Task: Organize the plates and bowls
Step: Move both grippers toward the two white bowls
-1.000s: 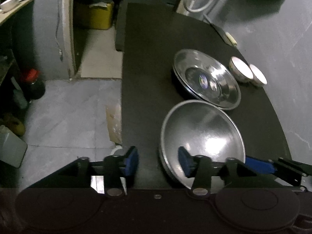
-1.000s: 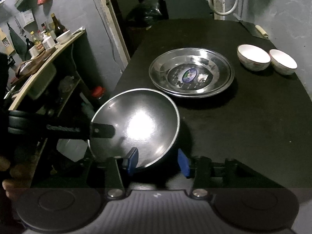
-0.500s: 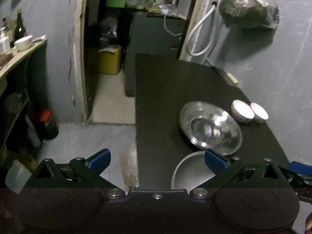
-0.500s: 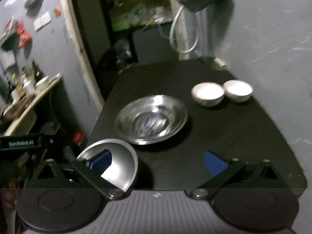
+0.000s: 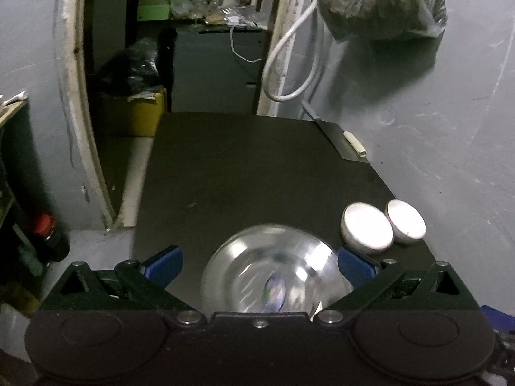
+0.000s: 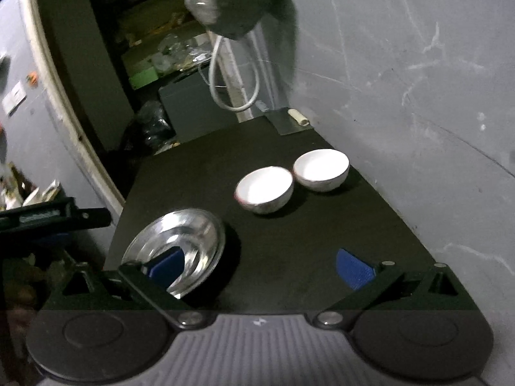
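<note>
While both point steeply down over the black table (image 5: pixel 257 167), left gripper (image 5: pixel 259 263) and right gripper (image 6: pixel 259 265) gape wide, empty. Round shiny steel plates (image 5: pixel 273 286) lie below the left gripper; two white ceramic bowls (image 6: pixel 291 180) sit beyond.

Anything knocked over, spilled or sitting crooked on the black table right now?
Nothing stands out. The steel plates sit flat near the table's front edge, and the two white bowls stand upright side by side by the wall. No spill shows. Both claws, left and right, are open and empty.
</note>
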A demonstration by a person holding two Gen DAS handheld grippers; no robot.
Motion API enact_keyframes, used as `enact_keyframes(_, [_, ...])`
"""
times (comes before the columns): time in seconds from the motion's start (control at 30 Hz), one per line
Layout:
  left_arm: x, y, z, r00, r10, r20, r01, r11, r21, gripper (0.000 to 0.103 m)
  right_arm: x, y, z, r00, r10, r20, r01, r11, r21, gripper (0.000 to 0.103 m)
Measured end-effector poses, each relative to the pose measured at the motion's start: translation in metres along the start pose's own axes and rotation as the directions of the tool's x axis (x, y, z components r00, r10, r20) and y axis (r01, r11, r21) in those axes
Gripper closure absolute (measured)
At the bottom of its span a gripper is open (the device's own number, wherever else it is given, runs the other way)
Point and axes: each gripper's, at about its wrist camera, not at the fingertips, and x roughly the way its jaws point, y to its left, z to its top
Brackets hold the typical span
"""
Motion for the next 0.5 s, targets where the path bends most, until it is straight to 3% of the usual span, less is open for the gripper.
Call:
enact_keyframes(0.13, [0.051,-0.028,0.028,1.0,0.024,-0.013,-0.024,0.999,0.038,0.001,0.042,-0.022,0.028,1.0,0.012,-0.009,-0.012,0.999,0.042,0.0])
enact_keyframes(0.23, [0.09,-0.046,0.041,0.999,0.025,-0.022,-0.024,0.998,0.064,0.001,0.076,-0.033,0.045,0.999,-0.031,-0.021,0.033,0.996,0.079,0.0])
enact_keyframes(0.5, [0.158,-0.077,0.039,0.996,0.048,-0.078,-0.03,0.975,0.22,0.001,0.131,-0.048,0.053,0.995,-0.044,-0.086,0.056,0.988,0.144,0.0])
